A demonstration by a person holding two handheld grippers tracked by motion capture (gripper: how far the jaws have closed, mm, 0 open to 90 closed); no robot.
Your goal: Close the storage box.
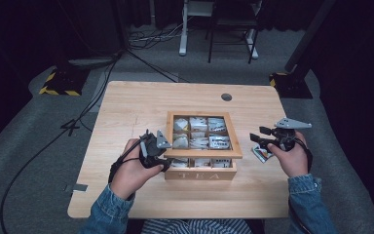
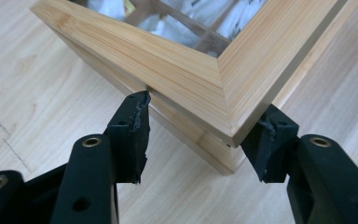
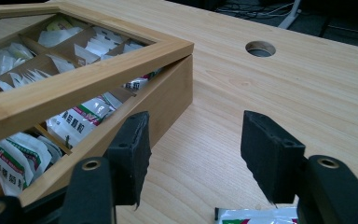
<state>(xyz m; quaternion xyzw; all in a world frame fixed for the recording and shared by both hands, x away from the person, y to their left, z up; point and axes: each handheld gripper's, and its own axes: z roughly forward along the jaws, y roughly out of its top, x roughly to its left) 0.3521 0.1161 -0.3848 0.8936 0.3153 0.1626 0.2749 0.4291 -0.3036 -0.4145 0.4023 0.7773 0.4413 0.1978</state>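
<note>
tea box (image 2: 186, 79) cropped at top edge, sachet (image 3: 254, 216) cut off below, print perhaps too small to read

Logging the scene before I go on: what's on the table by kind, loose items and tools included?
Wooden tea box with glass-paned lid: 1
Loose tea packet on the table: 1
Hand-held grippers: 2, left gripper, right gripper
Total: 4
</note>
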